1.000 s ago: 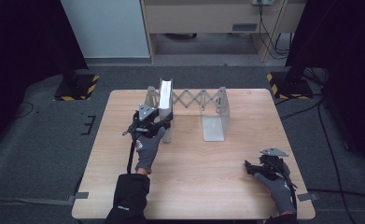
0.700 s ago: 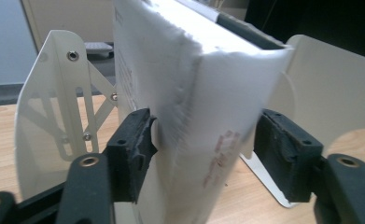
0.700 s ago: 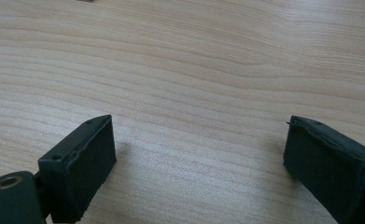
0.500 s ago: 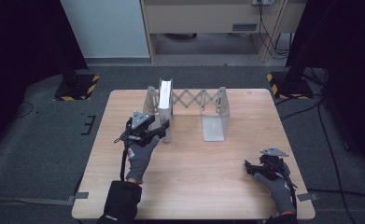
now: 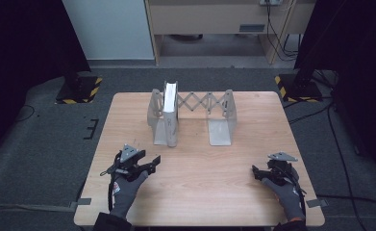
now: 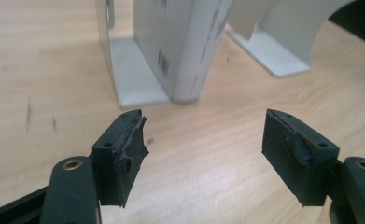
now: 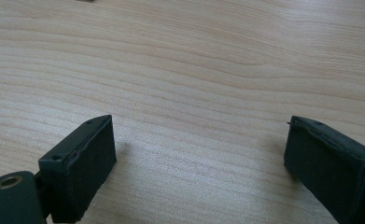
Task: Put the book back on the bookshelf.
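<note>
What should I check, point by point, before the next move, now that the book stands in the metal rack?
1. Book upright in the rack, against its left end plate: ok.
2. Left gripper free of the book: ok; its jaws have just been opening, nothing between them, book ahead and apart.
3. Right gripper empty: ok; jaws open over bare table.
4. Both hands on the near side of the rack: ok, seen in the high view.
5. Rack standing flat on the table: ok, feet lie level.
6. Book leaning or fully supported at its far end: cannot tell.
</note>
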Demonstrator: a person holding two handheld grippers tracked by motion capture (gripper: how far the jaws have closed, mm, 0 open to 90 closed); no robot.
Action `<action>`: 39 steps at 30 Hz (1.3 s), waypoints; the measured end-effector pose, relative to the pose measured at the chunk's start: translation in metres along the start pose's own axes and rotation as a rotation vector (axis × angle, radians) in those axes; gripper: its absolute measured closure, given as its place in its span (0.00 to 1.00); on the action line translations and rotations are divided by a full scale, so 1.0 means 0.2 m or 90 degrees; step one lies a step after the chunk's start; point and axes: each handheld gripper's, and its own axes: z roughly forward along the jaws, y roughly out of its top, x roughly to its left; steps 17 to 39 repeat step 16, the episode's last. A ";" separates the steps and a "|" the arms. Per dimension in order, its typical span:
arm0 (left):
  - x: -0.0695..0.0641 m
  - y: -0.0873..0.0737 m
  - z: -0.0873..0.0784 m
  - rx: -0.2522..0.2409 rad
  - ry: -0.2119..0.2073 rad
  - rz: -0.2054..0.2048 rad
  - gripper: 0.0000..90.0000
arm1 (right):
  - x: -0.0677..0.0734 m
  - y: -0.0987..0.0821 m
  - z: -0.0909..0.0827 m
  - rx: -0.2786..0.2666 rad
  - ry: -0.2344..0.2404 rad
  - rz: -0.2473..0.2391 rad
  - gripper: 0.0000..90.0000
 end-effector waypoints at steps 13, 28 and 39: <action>0.10 -0.18 0.03 0.098 0.071 0.042 0.29 | 0.00 0.01 -0.01 -0.001 -0.007 -0.009 0.11; 0.13 -0.19 0.03 0.101 0.086 0.044 0.28 | 0.00 0.01 -0.02 -0.002 -0.007 -0.008 0.11; 0.13 -0.19 0.03 0.101 0.086 0.044 0.28 | 0.00 0.01 -0.02 -0.002 -0.007 -0.008 0.11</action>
